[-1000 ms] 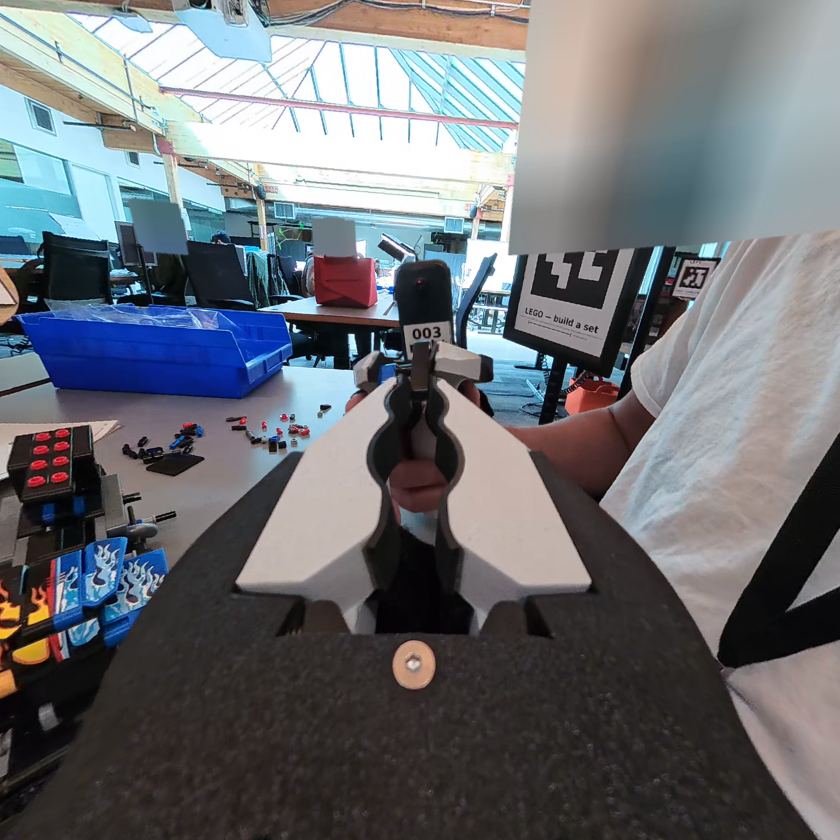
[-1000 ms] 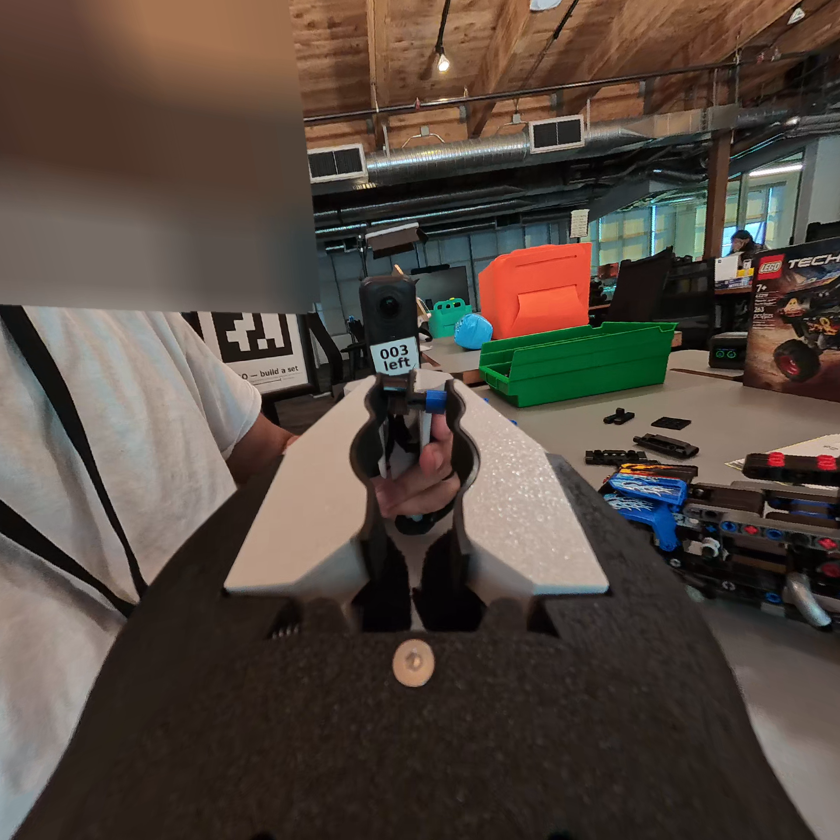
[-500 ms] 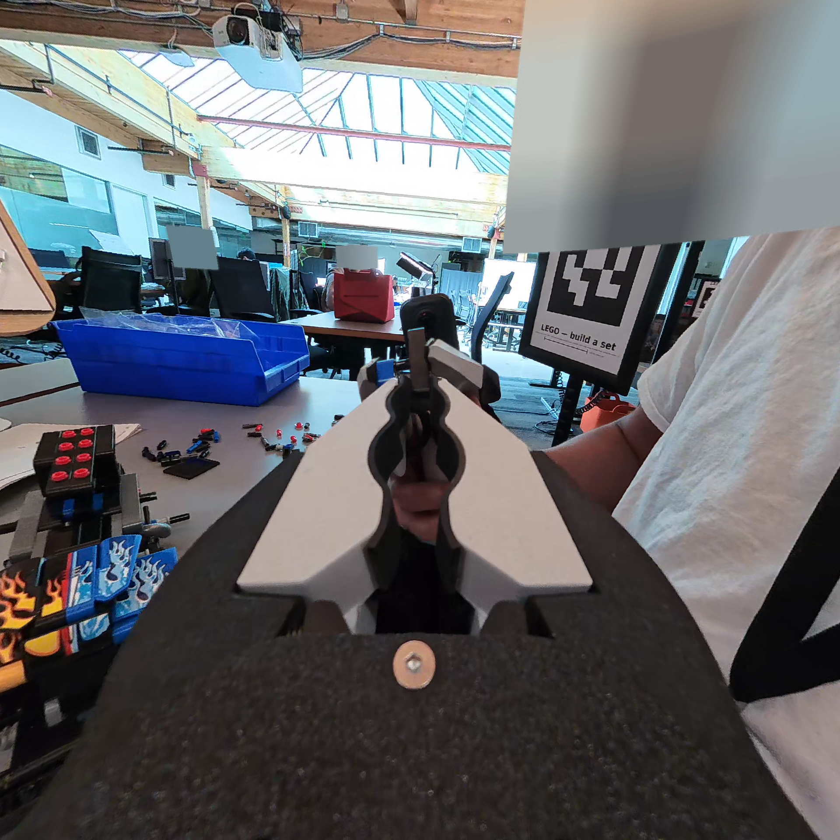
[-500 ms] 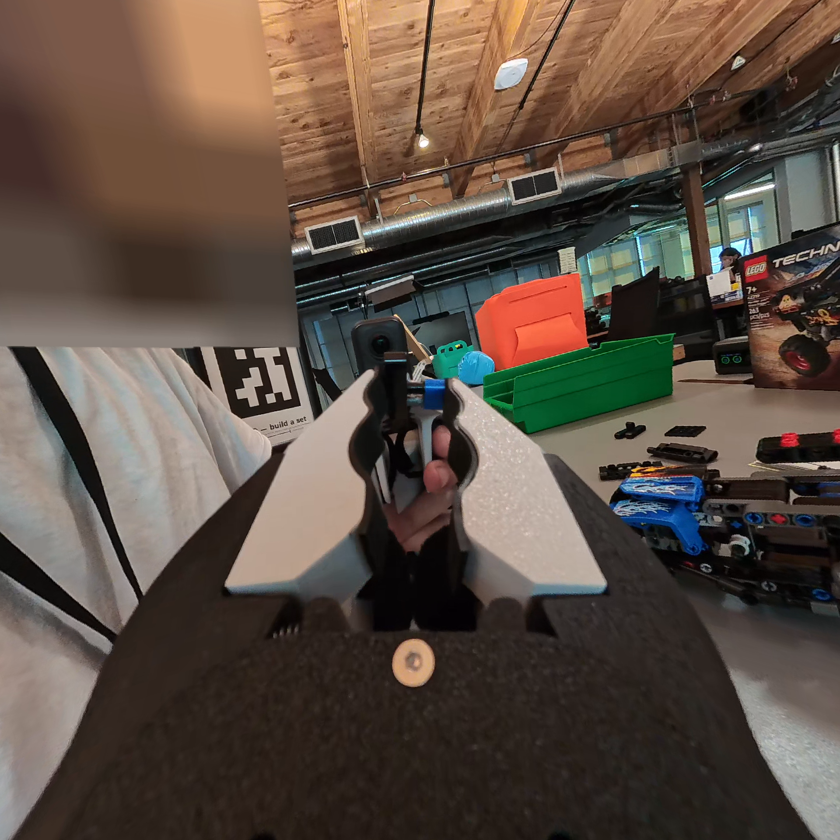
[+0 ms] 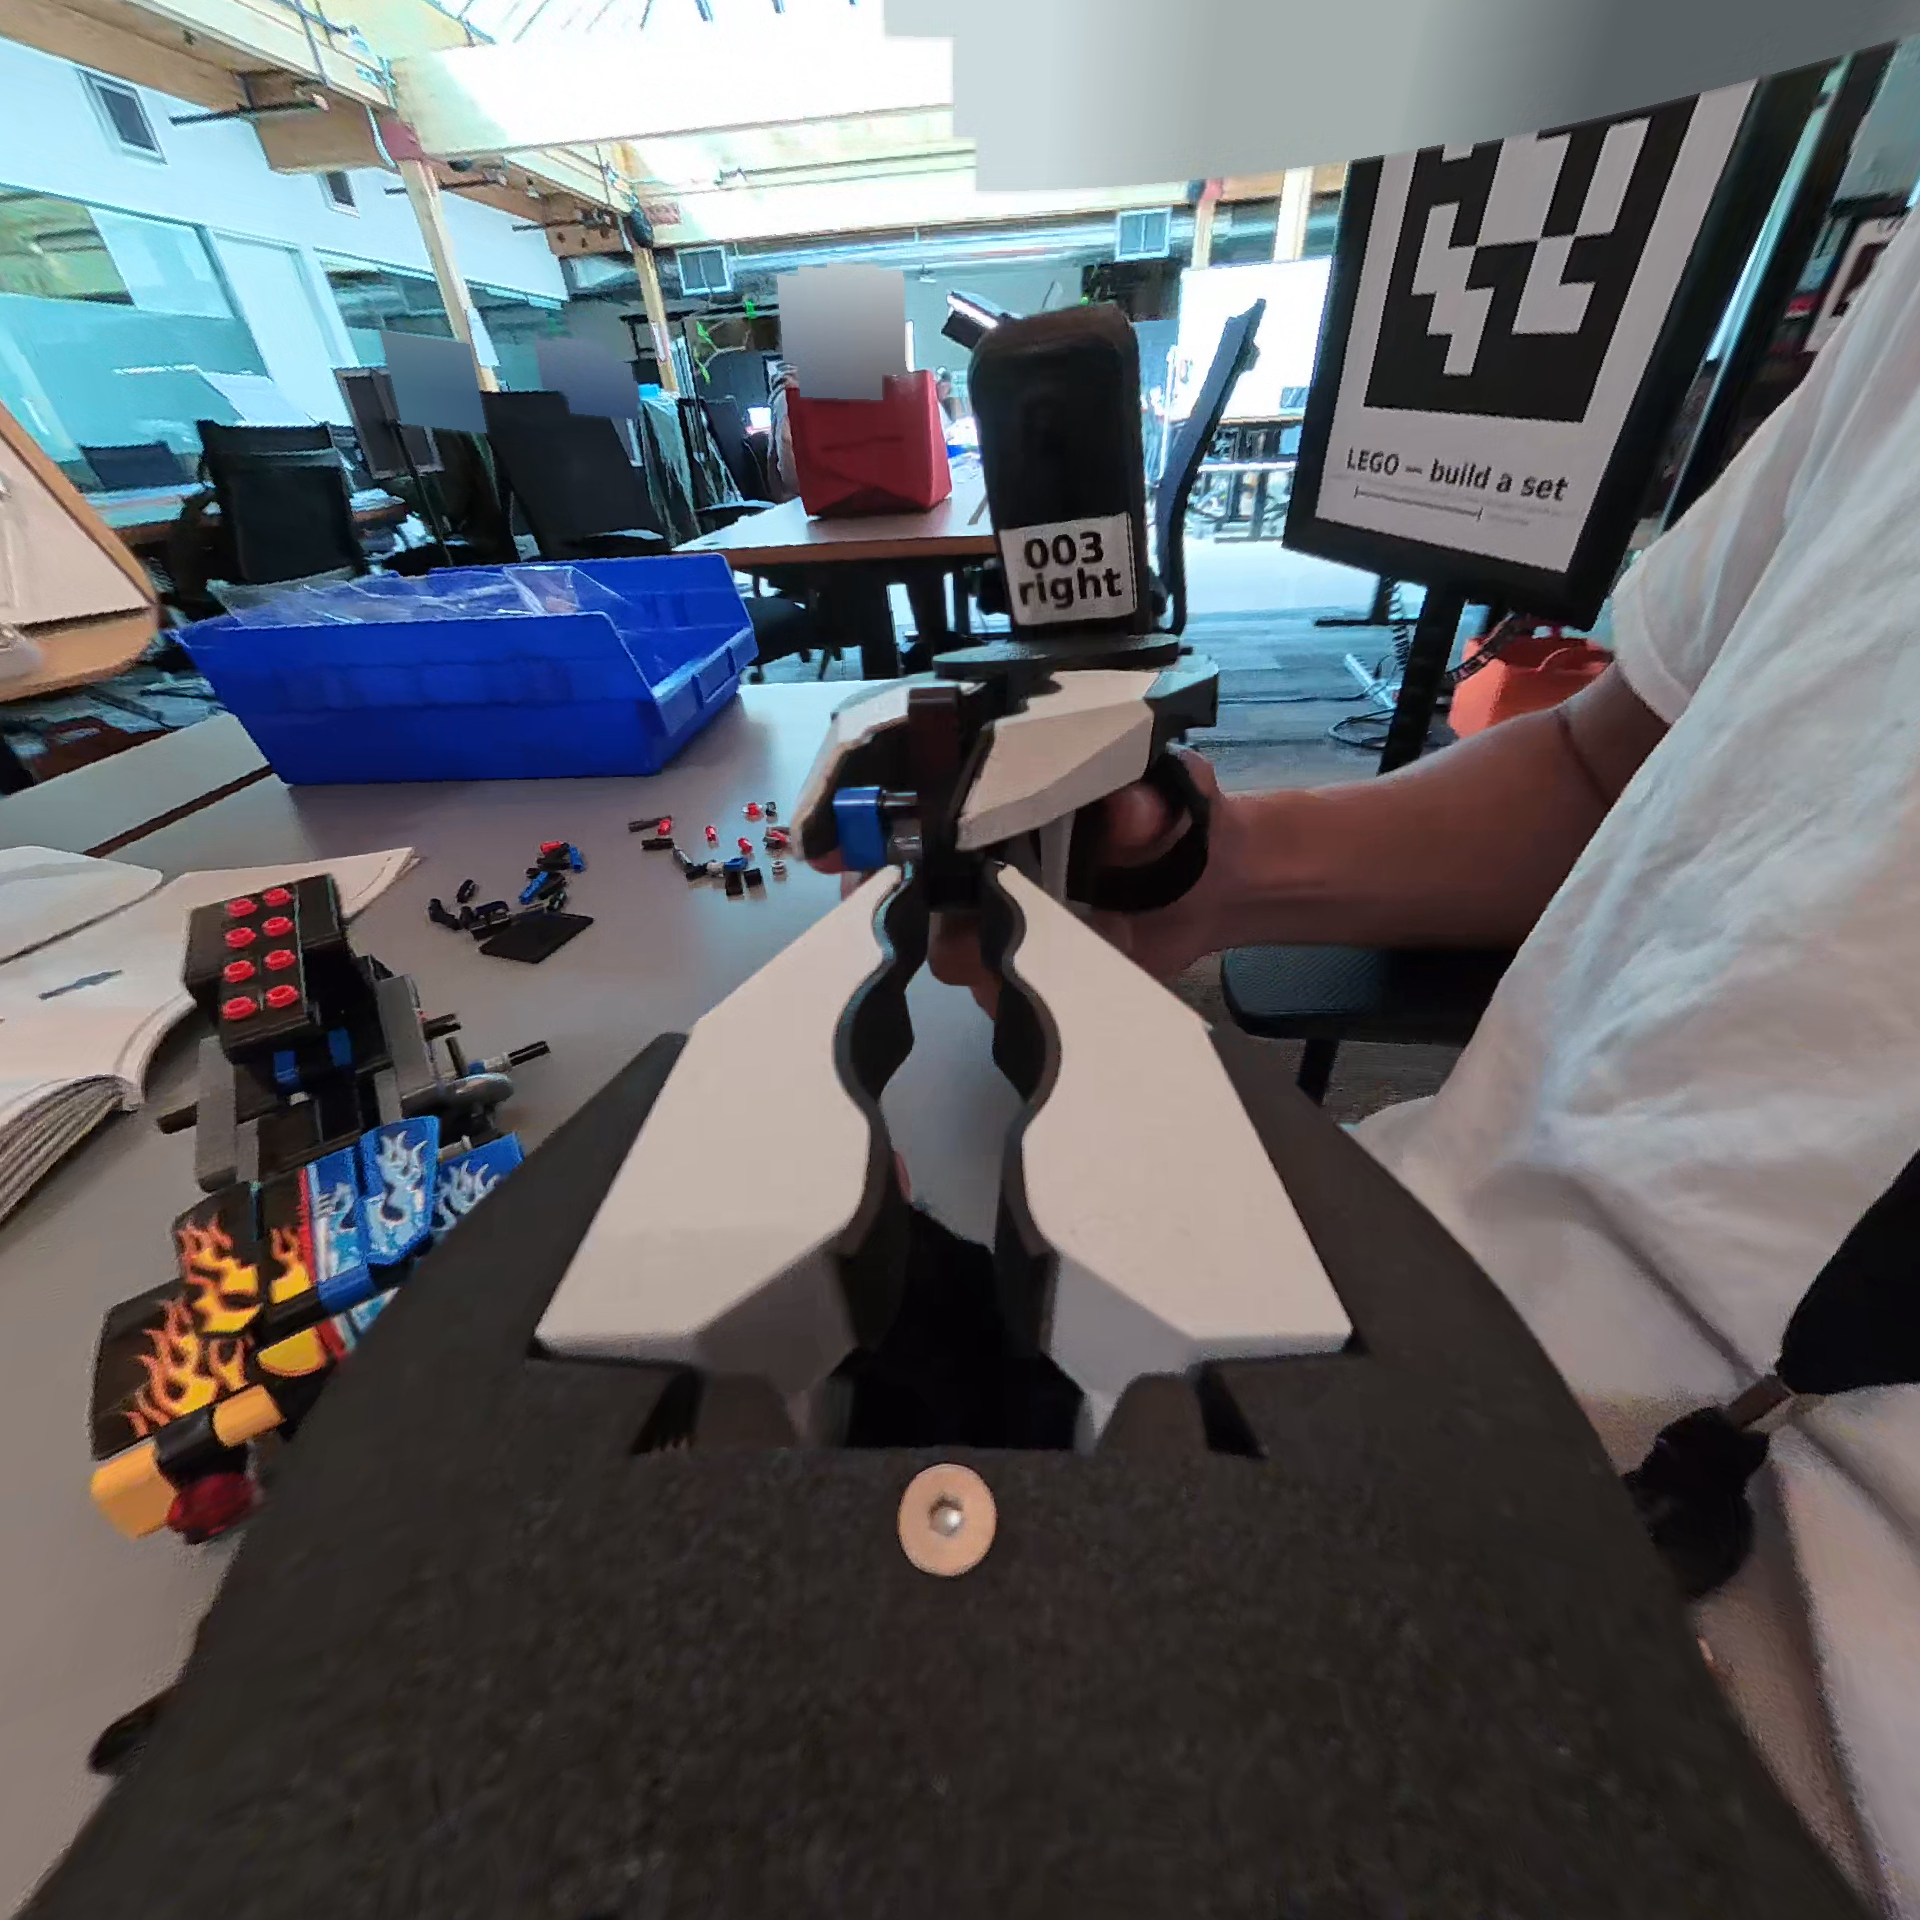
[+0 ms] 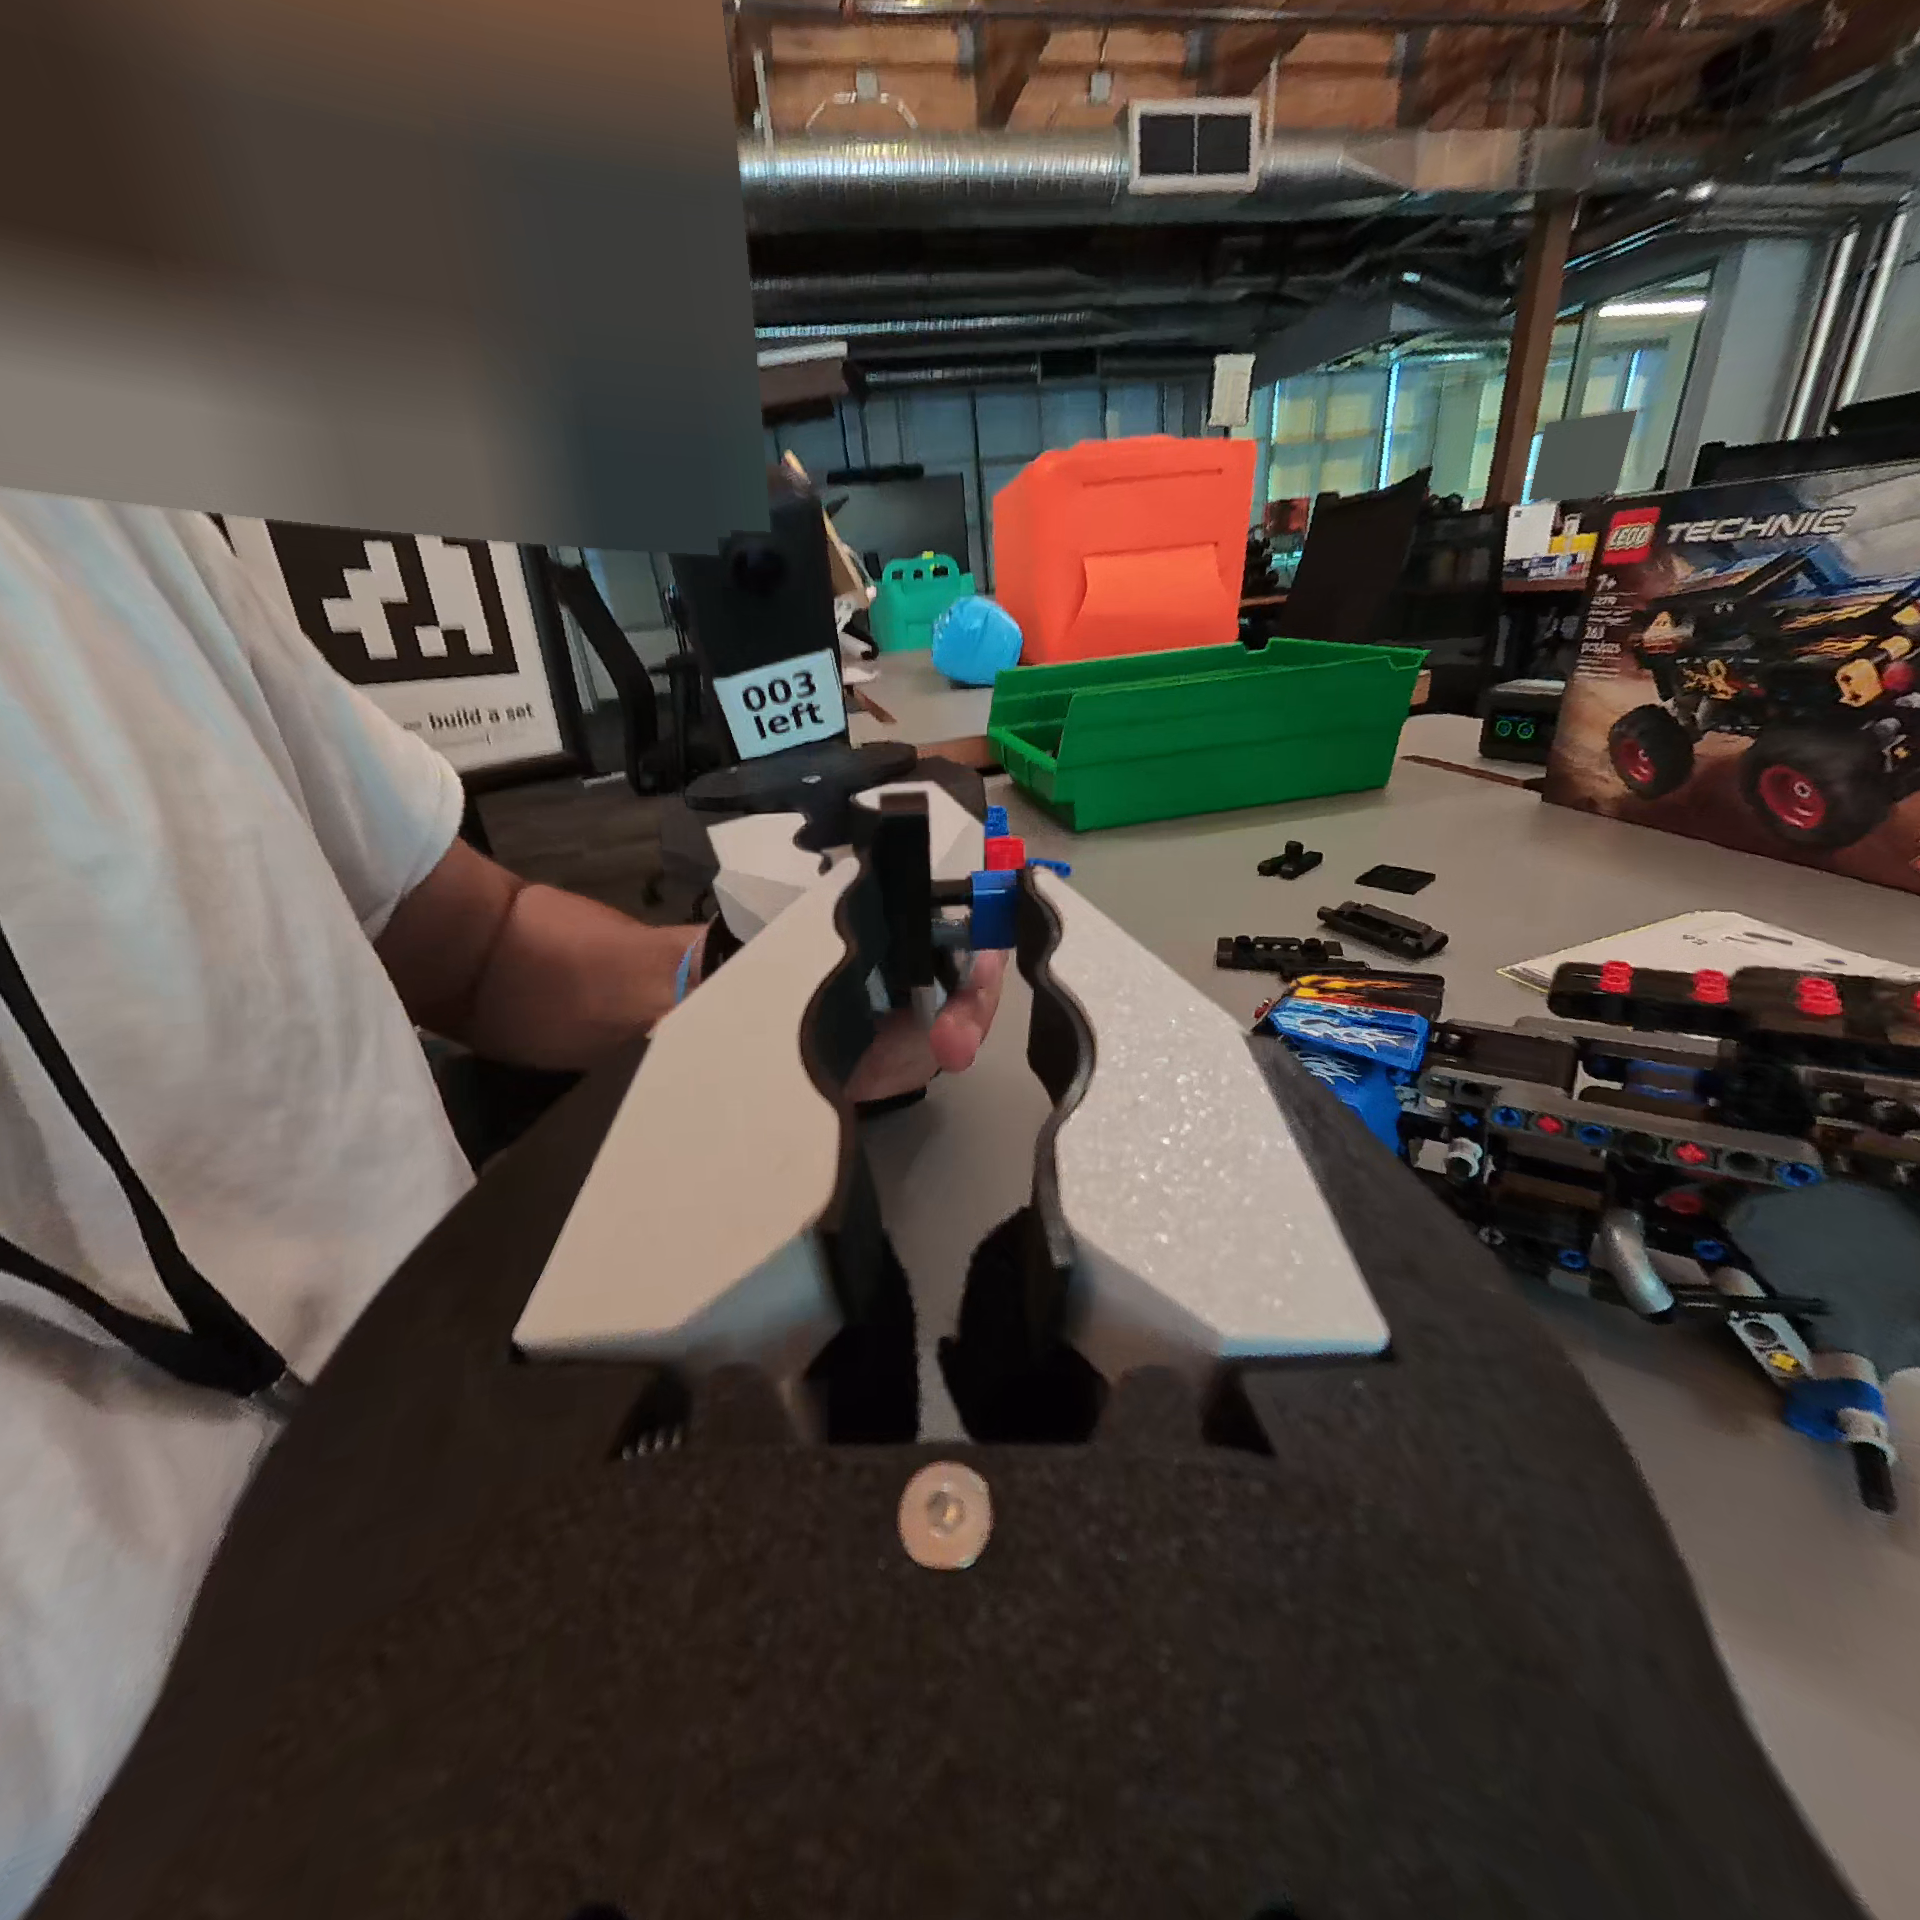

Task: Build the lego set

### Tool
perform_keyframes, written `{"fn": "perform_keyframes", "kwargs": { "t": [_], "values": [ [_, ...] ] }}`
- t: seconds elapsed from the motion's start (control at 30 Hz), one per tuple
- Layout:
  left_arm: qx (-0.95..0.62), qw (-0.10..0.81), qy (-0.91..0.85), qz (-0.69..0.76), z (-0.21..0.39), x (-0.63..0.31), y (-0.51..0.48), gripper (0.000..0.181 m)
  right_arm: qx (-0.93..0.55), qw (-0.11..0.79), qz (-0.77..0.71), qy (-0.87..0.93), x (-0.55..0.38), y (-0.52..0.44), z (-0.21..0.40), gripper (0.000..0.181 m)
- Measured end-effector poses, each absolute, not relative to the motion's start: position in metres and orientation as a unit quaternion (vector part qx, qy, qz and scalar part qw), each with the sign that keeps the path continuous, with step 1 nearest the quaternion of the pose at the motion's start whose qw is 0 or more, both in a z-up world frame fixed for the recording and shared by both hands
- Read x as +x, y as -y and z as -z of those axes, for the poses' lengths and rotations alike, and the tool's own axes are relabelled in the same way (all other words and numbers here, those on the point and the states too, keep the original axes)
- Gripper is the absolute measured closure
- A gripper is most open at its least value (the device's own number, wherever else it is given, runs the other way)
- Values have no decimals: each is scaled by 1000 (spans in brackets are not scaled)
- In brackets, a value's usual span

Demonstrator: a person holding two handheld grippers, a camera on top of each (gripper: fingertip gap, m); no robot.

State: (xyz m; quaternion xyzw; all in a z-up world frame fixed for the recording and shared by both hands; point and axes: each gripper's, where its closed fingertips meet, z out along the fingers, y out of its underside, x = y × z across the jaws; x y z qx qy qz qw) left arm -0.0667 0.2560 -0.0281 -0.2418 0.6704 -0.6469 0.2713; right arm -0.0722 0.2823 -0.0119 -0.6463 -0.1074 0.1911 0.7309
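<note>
My left gripper point(image 5: 943, 894) is shut on the lower end of a thin black beam point(image 5: 935, 790), held upright above the table's near edge. My right gripper point(image 6: 943, 885) faces it tip to tip. Its jaws close across the same beam point(image 6: 902, 883) and a small blue connector point(image 6: 994, 907) pinned to the beam's side. The connector also shows in the left wrist view point(image 5: 860, 828), below the right gripper point(image 5: 977, 769). The partly built truck chassis point(image 5: 312, 1091) with flame panels point(image 5: 229, 1309) lies on the grey table; it also shows in the right wrist view point(image 6: 1662, 1122).
A blue bin point(image 5: 468, 675) and small loose parts point(image 5: 717, 852) lie on one side. A green bin point(image 6: 1195, 727), the set's box point(image 6: 1745, 665), black parts point(image 6: 1371, 920) and a booklet point(image 6: 1704, 935) lie on the other. The person's white shirt is close behind both grippers. The tips of both grippers are at nearly the same place.
Both grippers have tilted downward and come closer, now meeting at an angle. More of the table and the truck shows. Both still hold the beam and connector.
</note>
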Motion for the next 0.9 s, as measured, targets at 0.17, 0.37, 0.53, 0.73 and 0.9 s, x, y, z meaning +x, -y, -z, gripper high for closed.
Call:
{"fn": "perform_keyframes", "kwargs": {
  "t": [0.17,0.37,0.53,0.73,0.9],
  "values": [
    [-235,296,-690,617,36,-64,-257,175,-649,724,-202,117,-74,-286,16,156],
    [-239,264,-681,640,33,-67,-258,175,-642,719,-240,112,-75,-285,15,156],
    [-240,226,-671,664,29,-71,-255,175,-630,727,-241,127,-77,-283,14,157],
    [-230,218,-673,668,28,-73,-253,175,-628,724,-247,142,-79,-281,14,158],
    [-223,208,-671,675,27,-75,-249,176,-619,731,-243,151,-82,-278,11,158]
  ]
}}
